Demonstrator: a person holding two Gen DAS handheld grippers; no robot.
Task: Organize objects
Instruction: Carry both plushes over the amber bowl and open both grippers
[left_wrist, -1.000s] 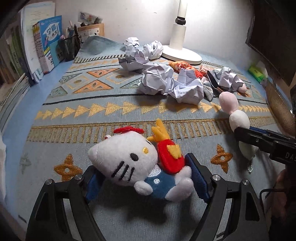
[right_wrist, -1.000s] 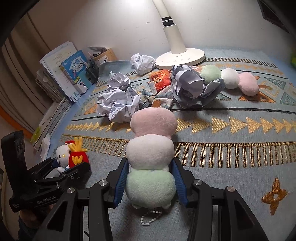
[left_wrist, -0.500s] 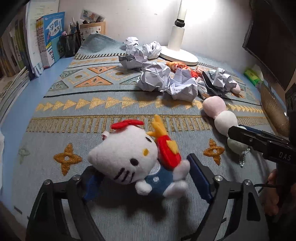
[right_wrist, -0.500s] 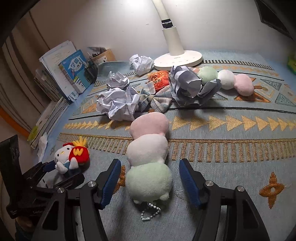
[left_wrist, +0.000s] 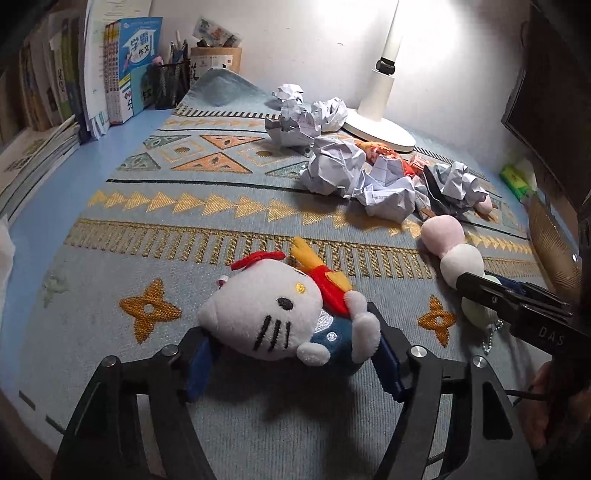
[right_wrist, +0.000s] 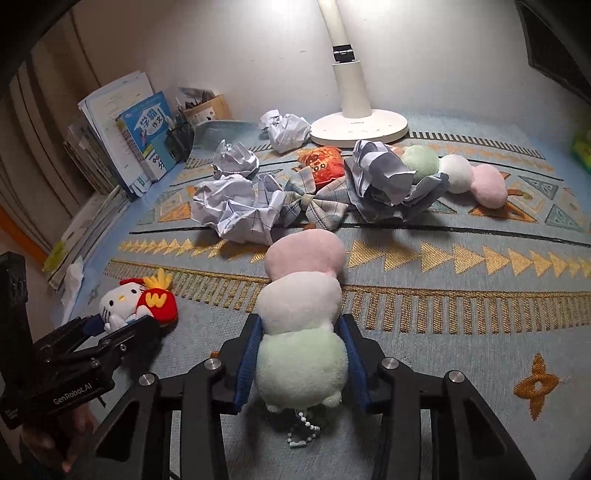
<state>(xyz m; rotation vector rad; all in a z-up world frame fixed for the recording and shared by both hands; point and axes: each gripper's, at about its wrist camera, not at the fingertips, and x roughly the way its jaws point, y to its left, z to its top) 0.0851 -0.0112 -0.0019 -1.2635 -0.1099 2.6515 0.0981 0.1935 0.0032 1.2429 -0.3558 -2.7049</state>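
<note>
Lying on the patterned mat (right_wrist: 461, 295) well clear of the crumpled paper (right_wrist: 236, 206) at 12 o'clock, each soft toy sits where a claw can take it by the sides; the left claw (left_wrist: 291, 354) has just narrowed onto the cat toy (left_wrist: 273, 317), while the right claw (right_wrist: 301, 363), closing too, presses the dumpling toy (right_wrist: 301, 325) at its green end

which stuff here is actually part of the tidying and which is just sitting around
In the job: left gripper closed on the cat plush; right gripper closed on the three-ball dango plush; crumpled paper balls; plaid bow; second dango plush.

Lying about: desk lamp, books, pen holder, patterned mat.
</note>
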